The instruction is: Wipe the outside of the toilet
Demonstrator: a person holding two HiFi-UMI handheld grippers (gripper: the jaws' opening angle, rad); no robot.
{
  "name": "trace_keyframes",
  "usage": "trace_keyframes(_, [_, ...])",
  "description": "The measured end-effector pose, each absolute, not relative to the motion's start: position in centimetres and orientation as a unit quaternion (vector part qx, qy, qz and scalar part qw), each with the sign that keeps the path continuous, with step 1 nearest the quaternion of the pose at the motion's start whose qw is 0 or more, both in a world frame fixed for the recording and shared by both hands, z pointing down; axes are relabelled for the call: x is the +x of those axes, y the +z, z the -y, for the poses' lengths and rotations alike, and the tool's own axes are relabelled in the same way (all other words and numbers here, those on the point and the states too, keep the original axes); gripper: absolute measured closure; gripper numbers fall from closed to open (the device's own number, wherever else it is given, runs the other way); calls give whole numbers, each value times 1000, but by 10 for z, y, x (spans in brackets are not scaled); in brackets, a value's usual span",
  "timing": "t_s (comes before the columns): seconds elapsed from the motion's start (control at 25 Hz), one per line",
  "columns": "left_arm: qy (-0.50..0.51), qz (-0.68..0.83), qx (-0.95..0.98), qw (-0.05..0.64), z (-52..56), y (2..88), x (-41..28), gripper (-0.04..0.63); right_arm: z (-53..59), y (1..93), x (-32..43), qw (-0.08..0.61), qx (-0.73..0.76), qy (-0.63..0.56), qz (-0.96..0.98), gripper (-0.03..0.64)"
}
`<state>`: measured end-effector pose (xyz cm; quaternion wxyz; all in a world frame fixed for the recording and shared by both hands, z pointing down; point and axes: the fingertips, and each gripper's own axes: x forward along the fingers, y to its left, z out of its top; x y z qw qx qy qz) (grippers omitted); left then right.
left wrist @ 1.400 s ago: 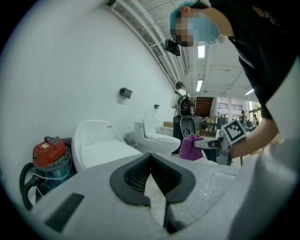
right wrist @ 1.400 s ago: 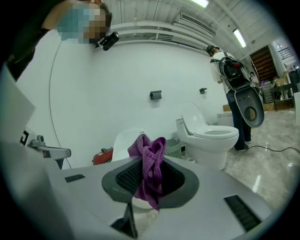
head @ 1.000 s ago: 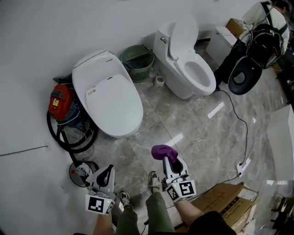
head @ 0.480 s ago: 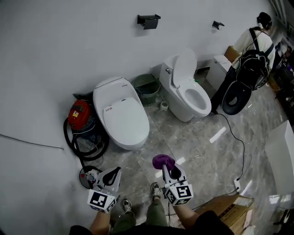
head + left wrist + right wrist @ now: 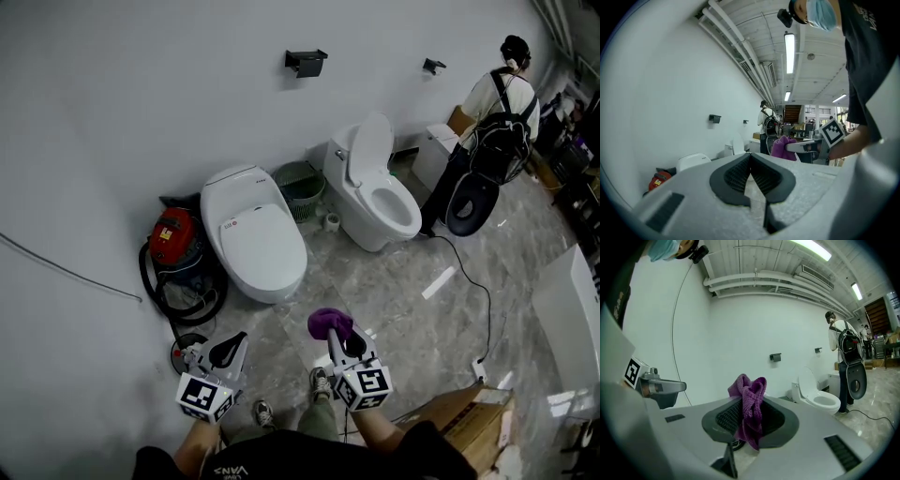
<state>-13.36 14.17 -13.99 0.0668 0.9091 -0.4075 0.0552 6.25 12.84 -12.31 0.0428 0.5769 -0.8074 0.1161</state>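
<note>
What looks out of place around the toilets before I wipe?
Nothing looks spilled or broken. Clutter stands out: a red vacuum with its black hose looped on the floor beside the closed toilet, and a black cable trailing across the tiles near the open-lid toilet. The right gripper holds the purple cloth.

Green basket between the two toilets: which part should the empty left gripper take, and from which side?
Probably the front rim of the green basket, from above. It stands upright, open at the top; the closed toilet and the open toilet flank it, and the wall is behind. The left gripper, now shut, must open first.
</note>
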Motion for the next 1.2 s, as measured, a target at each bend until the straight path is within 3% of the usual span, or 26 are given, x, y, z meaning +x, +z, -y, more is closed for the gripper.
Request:
trace_keyframes(0.64, [52, 389, 919, 44, -196, -166, -163, 586, -187, -150, 10, 30, 564, 102, 819, 532])
trace_keyframes(1.2, [51, 383, 921, 42, -222, -164, -165, 586, -216, -145, 7, 36, 570, 108, 814, 538])
